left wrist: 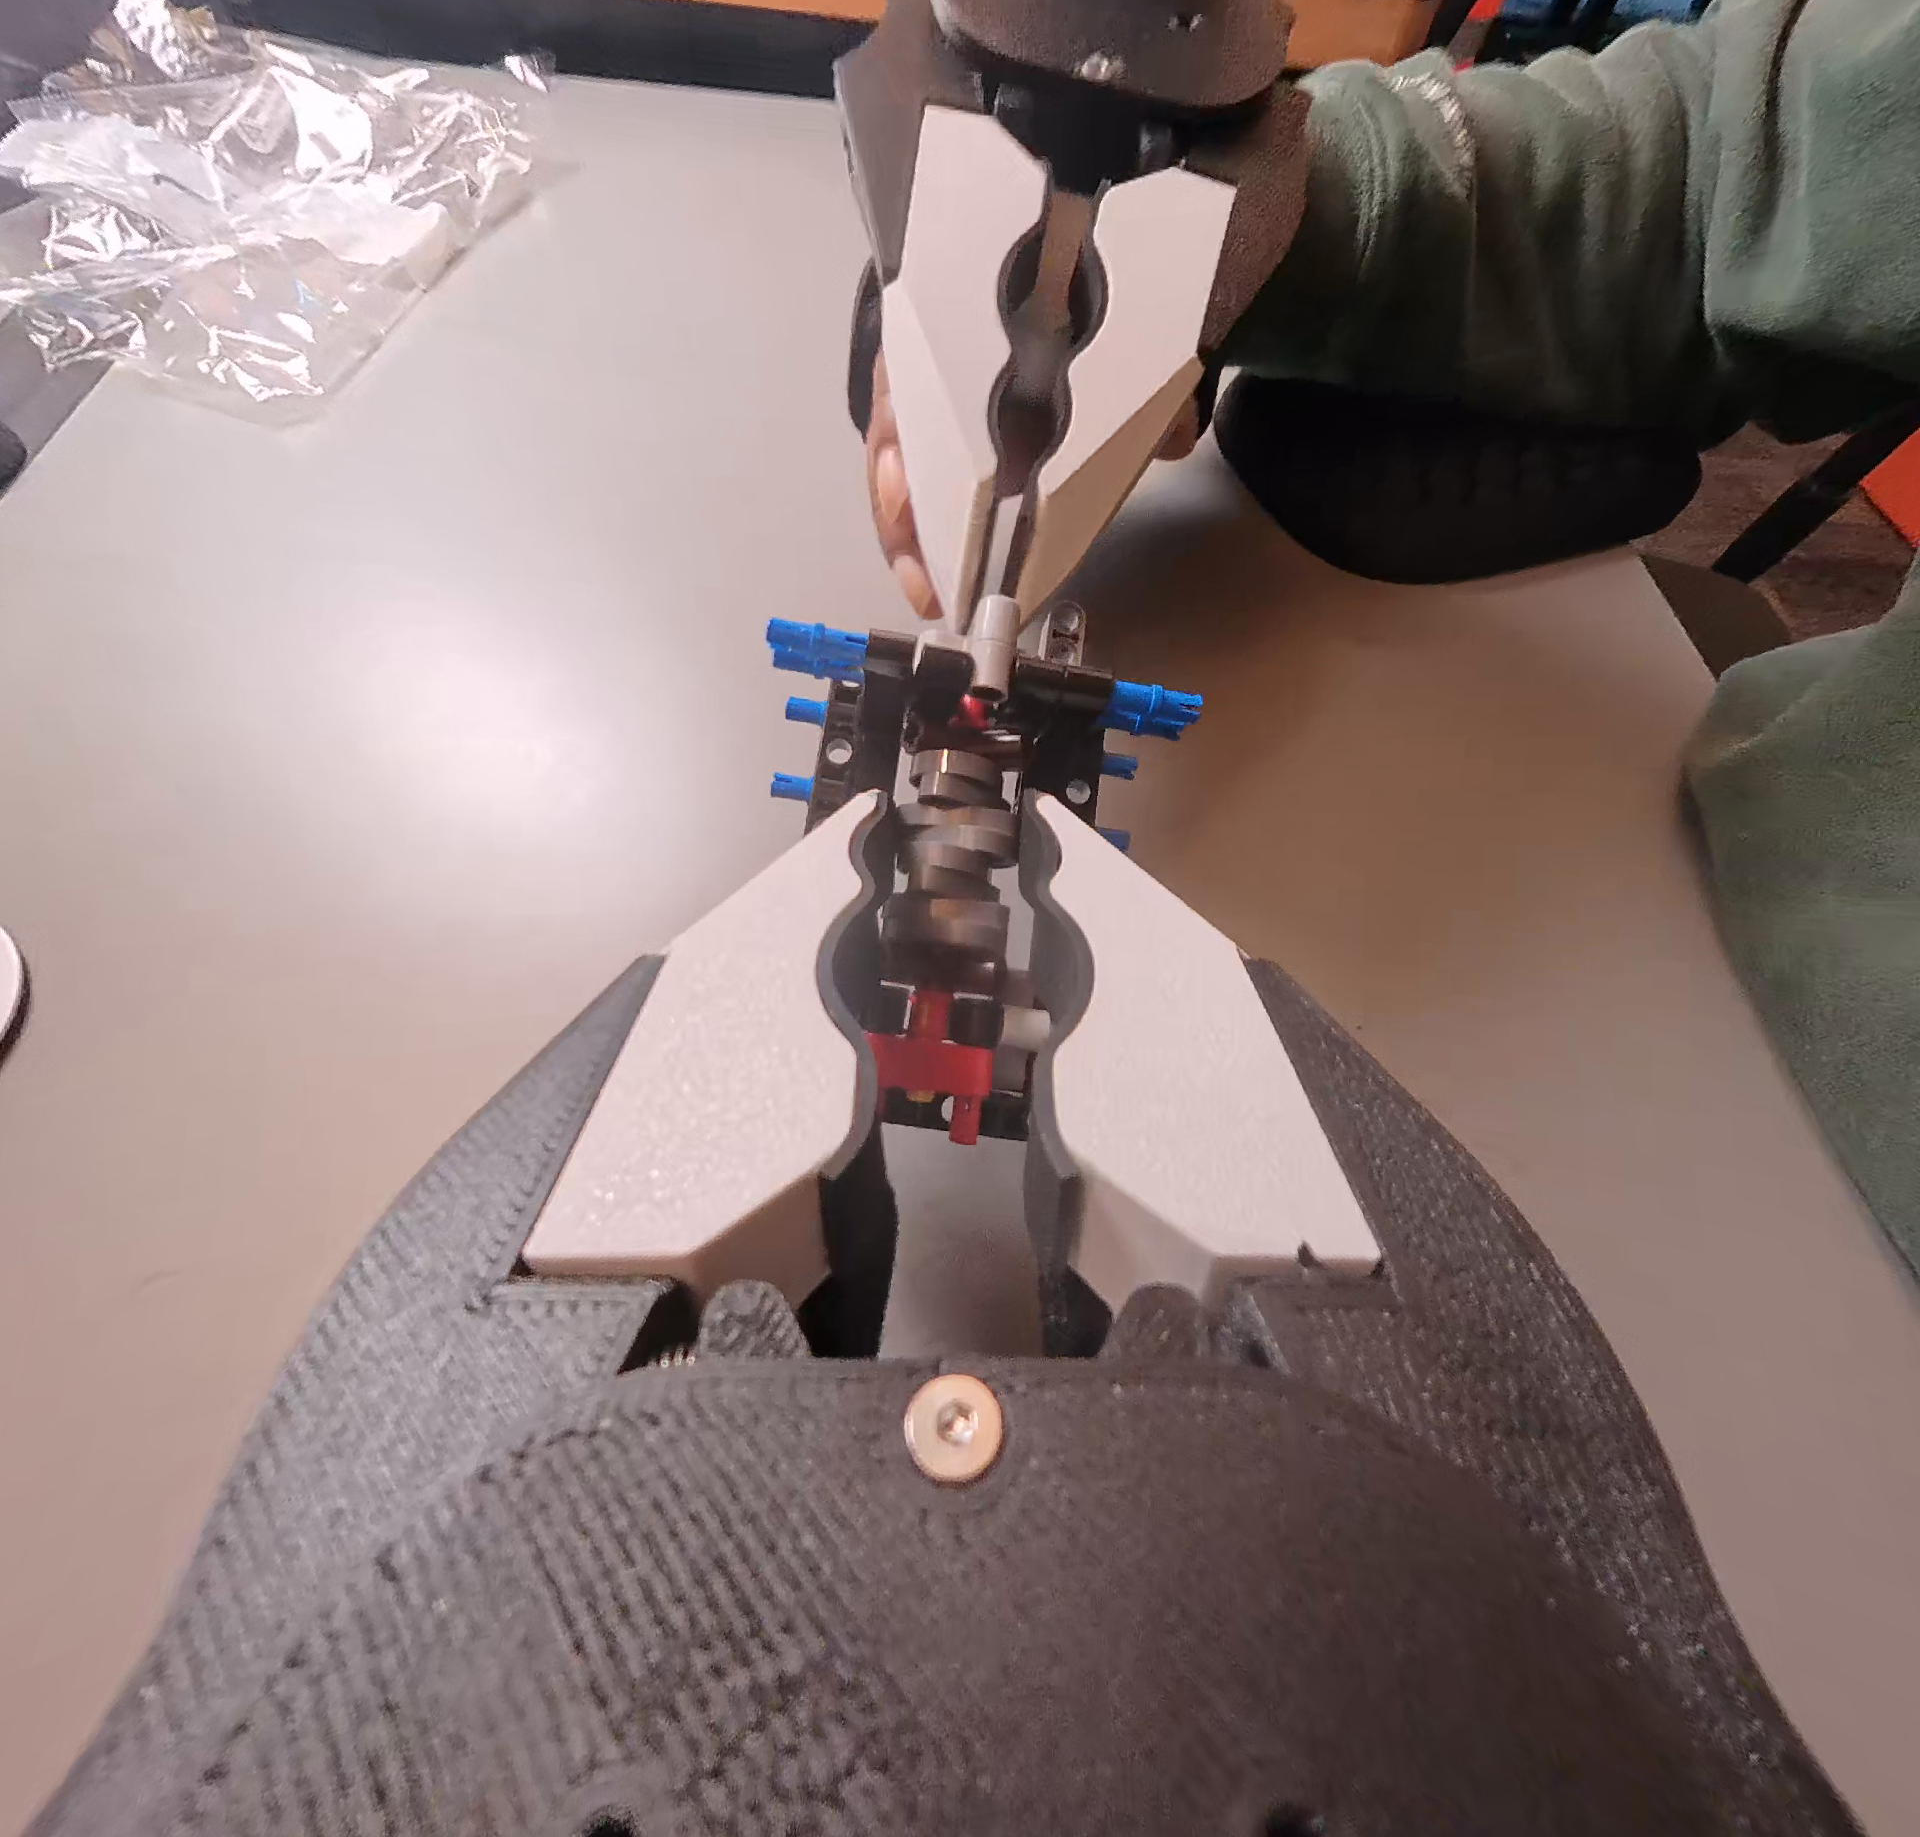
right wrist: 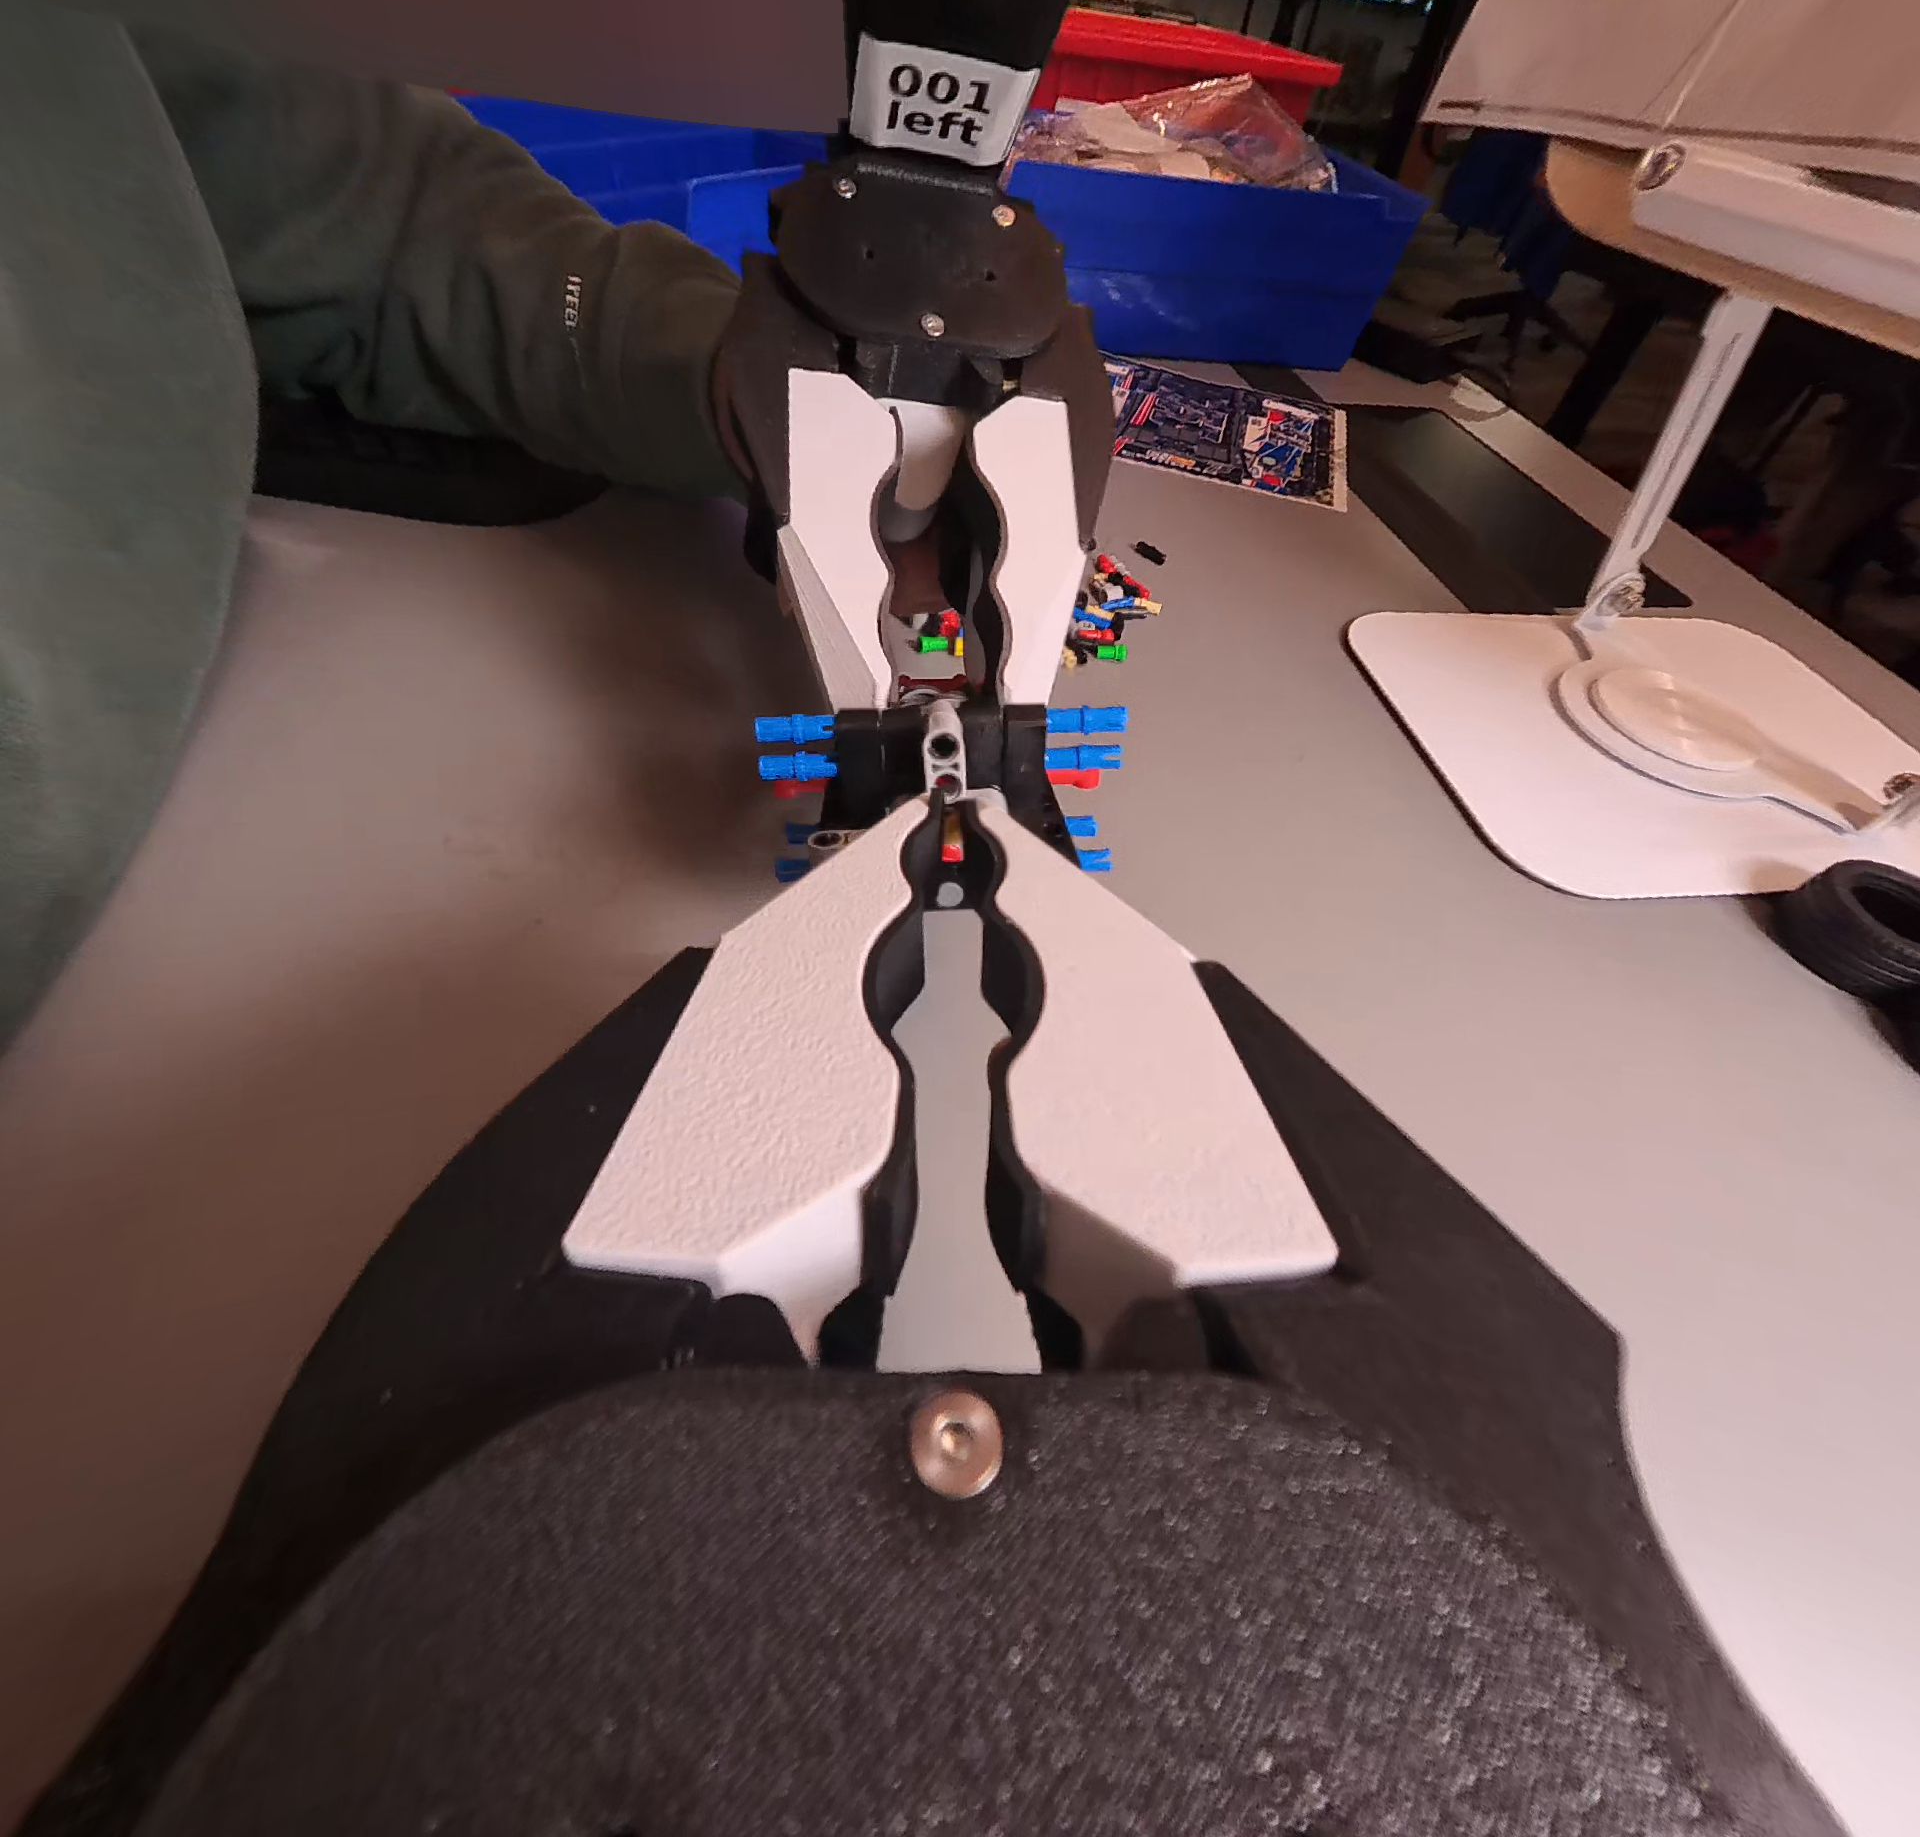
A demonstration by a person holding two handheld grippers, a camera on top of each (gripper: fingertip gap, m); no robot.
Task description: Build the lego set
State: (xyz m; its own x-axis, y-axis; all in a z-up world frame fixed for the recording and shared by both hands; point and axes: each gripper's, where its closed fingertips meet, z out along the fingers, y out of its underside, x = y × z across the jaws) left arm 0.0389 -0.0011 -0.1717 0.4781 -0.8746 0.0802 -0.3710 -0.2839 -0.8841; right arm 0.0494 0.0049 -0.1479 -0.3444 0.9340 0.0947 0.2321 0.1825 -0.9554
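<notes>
The black Lego chassis (left wrist: pixel 951 852), bristling with blue pins (left wrist: pixel 816 644) on both sides and carrying a dark grey crankshaft (left wrist: pixel 945 852) along its middle, sits on the grey worktop (left wrist: pixel 416 748) between the two grippers. The left gripper (left wrist: pixel 954 813) has its fingers closed narrowly around the chassis sides. Opposite, the right gripper (left wrist: pixel 987 603) pinches a light grey connector (left wrist: pixel 987 649) at the far end. Crumpled plastic bags (left wrist: pixel 229 218) lie well apart; loose pins (right wrist: pixel 1112 608) lie beyond.
</notes>
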